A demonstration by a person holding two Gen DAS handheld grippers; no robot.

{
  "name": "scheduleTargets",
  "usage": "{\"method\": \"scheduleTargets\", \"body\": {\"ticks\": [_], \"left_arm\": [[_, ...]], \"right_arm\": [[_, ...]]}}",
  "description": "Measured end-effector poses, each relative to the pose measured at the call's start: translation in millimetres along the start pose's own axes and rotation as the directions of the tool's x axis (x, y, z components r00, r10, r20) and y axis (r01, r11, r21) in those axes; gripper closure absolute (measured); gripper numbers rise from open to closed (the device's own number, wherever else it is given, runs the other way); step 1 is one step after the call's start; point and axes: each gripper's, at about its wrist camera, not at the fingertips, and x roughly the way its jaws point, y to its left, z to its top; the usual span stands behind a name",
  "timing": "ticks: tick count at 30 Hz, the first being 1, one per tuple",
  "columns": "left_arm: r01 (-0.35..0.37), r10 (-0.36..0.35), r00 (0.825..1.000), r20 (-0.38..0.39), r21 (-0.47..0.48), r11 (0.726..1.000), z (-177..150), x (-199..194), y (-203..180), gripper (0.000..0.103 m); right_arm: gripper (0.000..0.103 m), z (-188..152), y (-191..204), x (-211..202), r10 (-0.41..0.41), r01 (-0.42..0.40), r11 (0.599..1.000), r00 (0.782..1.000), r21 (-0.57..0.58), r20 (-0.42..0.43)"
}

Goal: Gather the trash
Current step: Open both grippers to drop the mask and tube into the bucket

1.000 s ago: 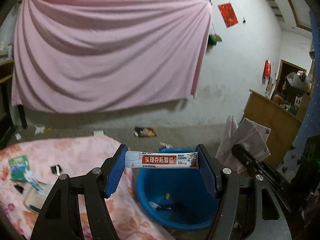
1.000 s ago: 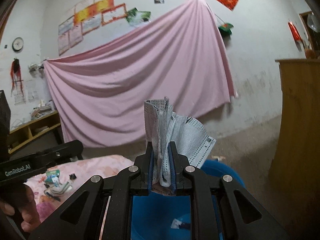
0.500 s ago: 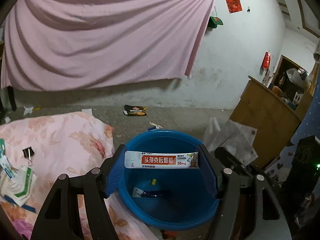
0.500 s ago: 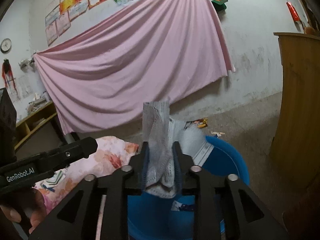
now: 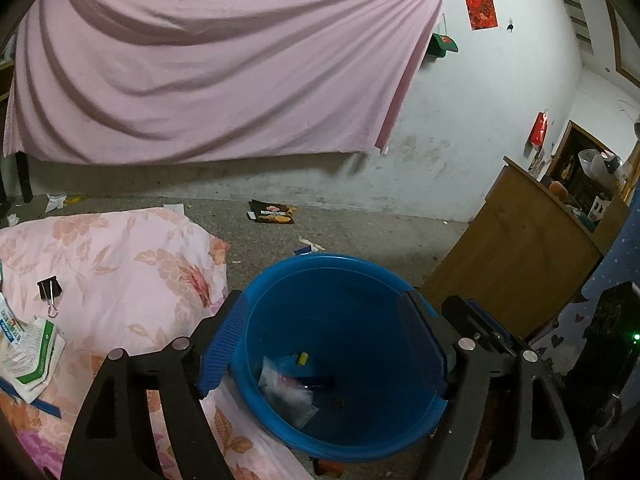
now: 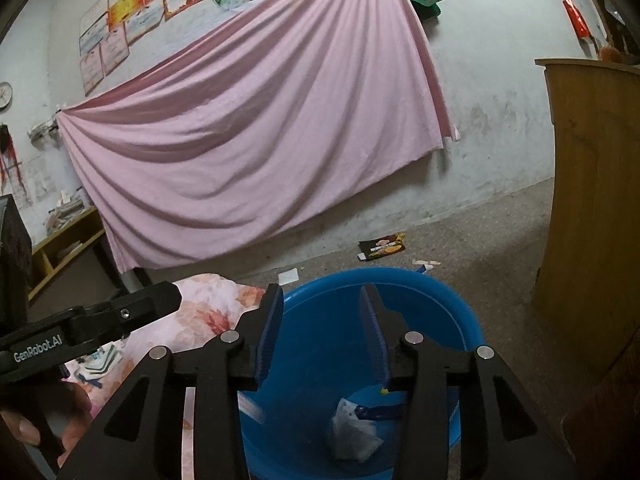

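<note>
Left gripper (image 5: 324, 344): jaws spread wide, nothing between the blue pads, hanging right over the blue basin (image 5: 280, 280).
Right gripper (image 6: 322, 332): also parted and empty, poised above the same basin's near side.
Hand: a thumb and fingers (image 6: 28, 434) show at the lower left of the right wrist view, under the other gripper's body.
Basin contents: a crumpled grey-white face mask (image 6: 352, 436) lies on the bottom, with a dark blue wrapper (image 5: 316, 381) and a small yellow bit (image 5: 304, 358) beside it; one more pale piece sits there too, blurred, can't tell what.
Surface: a pink floral quilt (image 5: 120, 264) touches the basin's left side; on it, a black binder clip (image 5: 49, 292) and some green-and-white paper packets (image 5: 30, 350) near the edge.
Floor: bare grey concrete with a dark snack bag (image 5: 272, 212) and small paper scraps near the wall.
Room: a big pink sheet (image 5: 208, 64) hangs over the whitewashed wall, and a wooden cabinet (image 5: 516, 256) stands right of the basin.
</note>
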Motion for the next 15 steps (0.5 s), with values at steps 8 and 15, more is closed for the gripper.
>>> {"method": "scheduleTargets", "body": {"ticks": [8,15], "left_arm": [[-0.009,0.009,0.999,0.034,-0.01,1.0,1.7,-8.6,1.5,0.03],[-0.053,0.052,0.995,0.08,0.002,0.999,2.8,-29.1,8.3,0.03]], "right_arm": [[0.063,1.8,-2.1,-1.4,-0.009,0.009,1.0,1.0,0.008,0.016],[0.061,10.0,4.3,-8.0,-0.001,0.001,1.0,0.998,0.009,0.061]]}}
